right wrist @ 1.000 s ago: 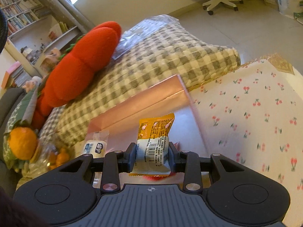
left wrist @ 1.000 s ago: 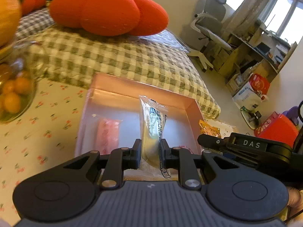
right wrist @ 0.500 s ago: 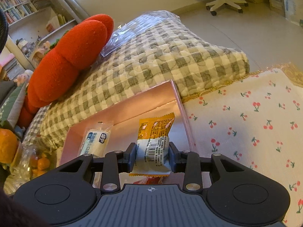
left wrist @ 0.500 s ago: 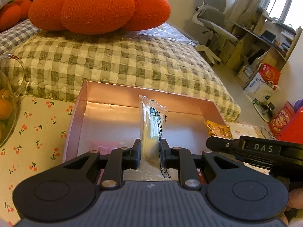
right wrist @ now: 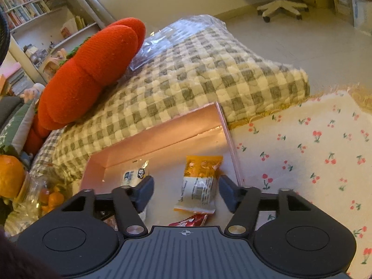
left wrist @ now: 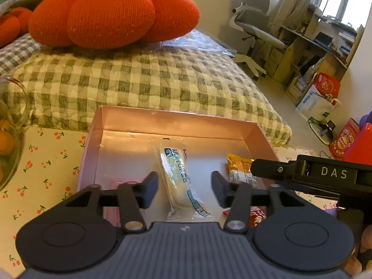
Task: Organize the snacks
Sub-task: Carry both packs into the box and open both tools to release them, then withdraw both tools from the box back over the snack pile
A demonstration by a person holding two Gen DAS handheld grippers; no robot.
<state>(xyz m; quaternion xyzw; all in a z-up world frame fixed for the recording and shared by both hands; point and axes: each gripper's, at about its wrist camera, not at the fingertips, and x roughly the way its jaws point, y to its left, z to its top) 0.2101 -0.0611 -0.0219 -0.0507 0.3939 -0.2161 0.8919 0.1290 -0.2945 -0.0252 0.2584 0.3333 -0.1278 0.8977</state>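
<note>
A clear-wrapped snack [left wrist: 179, 176] and an orange packet [right wrist: 200, 183] are seen lying on the floor of the pink box [left wrist: 176, 121], the clear one near the middle, the orange one to its right by the right wall. Each lies between the jaws of a tool, untouched: the left tool [left wrist: 183, 186] and the right tool [right wrist: 186, 193] are both caught opening, with nothing gripped. A pink pack [left wrist: 123, 181] and a red wrapper [right wrist: 190, 220] are also lodged at the near edge, so four snacks appear boxed. Whether more remain outside cannot be told.

Only the left view shows the pink pack and the right tool's arm at the right. Only the right view shows the bare cherry-print surface [right wrist: 313, 153] right of the box.
</note>
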